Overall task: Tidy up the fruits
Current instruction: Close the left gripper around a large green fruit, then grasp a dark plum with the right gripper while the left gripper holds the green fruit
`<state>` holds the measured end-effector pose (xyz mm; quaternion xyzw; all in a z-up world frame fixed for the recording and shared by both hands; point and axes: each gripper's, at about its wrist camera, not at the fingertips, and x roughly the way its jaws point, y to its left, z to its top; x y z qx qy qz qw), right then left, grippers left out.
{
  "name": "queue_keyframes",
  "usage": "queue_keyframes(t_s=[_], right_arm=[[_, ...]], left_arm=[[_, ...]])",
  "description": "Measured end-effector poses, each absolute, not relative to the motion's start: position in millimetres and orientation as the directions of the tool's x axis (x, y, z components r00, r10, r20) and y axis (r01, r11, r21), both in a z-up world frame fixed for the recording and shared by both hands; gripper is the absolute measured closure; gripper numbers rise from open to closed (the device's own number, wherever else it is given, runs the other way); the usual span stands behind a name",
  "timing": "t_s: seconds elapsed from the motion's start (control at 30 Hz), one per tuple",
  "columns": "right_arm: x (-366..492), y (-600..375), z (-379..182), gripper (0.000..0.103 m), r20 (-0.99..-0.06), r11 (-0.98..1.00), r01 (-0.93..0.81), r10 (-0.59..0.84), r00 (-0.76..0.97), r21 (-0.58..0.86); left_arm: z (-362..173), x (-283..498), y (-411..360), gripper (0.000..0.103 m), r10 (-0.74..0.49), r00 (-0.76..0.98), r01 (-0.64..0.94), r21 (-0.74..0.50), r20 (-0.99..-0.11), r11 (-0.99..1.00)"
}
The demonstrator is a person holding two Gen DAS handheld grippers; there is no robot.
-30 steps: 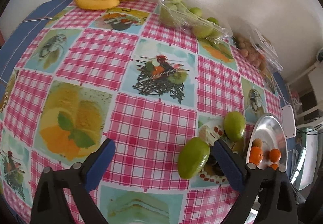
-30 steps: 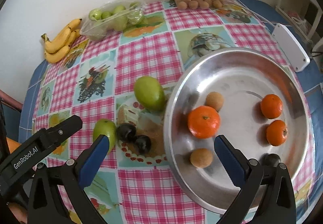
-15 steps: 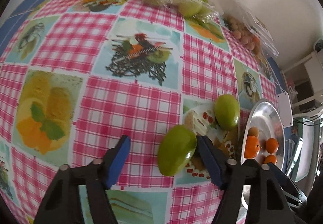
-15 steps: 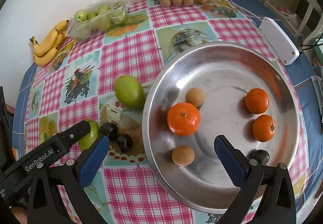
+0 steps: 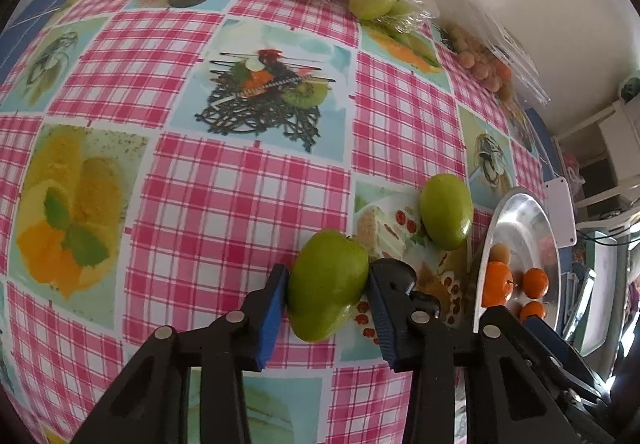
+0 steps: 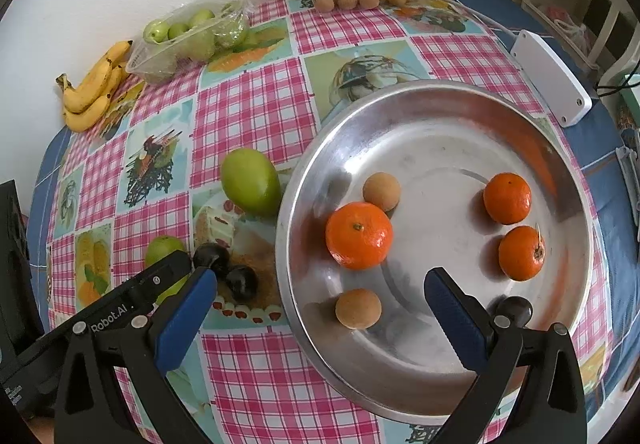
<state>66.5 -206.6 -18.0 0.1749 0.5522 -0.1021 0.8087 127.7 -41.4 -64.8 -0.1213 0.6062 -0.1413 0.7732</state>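
Left gripper (image 5: 327, 294): jaws closing on the near green mango (image 5: 328, 284); both blue pads look to be touching its sides.
Mango position: on the tablecloth (image 5: 224, 204), toward the tabletop's near edge, beside two dark plums (image 6: 226, 268).
Right gripper (image 6: 320, 308): jaws wide apart, holding nothing, hovering over the steel bowl (image 6: 420, 104).
Bowl contents: three tangerines (image 6: 359, 235), two small brown fruits (image 6: 358, 309), one dark fruit.
Second mango (image 6: 251, 181): against the bowl's left rim, loose.
Risk: smooth, rounded skin; an off-centre grip may let the mango pivot or squirt out on lifting.
Risk: the right pad sits close to the plums and may nudge them.
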Motion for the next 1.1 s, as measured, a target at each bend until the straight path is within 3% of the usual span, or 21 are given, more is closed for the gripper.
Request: queue_keyframes(t_s=[0.2,0.53,1.1], right_arm=[[69.3,-197.3,-8.0,0.002,-0.904,0.932,0.307,0.046,0.424,0.191],[74.4,-183.2,-3.7,0.050,-0.887,0.940,0.236,0.122,0.445,0.248],[86.1,-158.3,-33.3,0.065,-0.938,0.975,0.165,0.087,0.334,0.149]], left_arm=[[-60.0,129.5,-20.2,0.062,-0.299,0.263,0.017,-0.305,-0.918,0.952],[-64.8,132.1,4.9,0.063,-0.273,0.264,-0.057,-0.297,-0.925,0.953],[-64.3,132.5,3.2,0.063,-0.294,0.244,-0.067,-0.318,-0.924,0.946]])
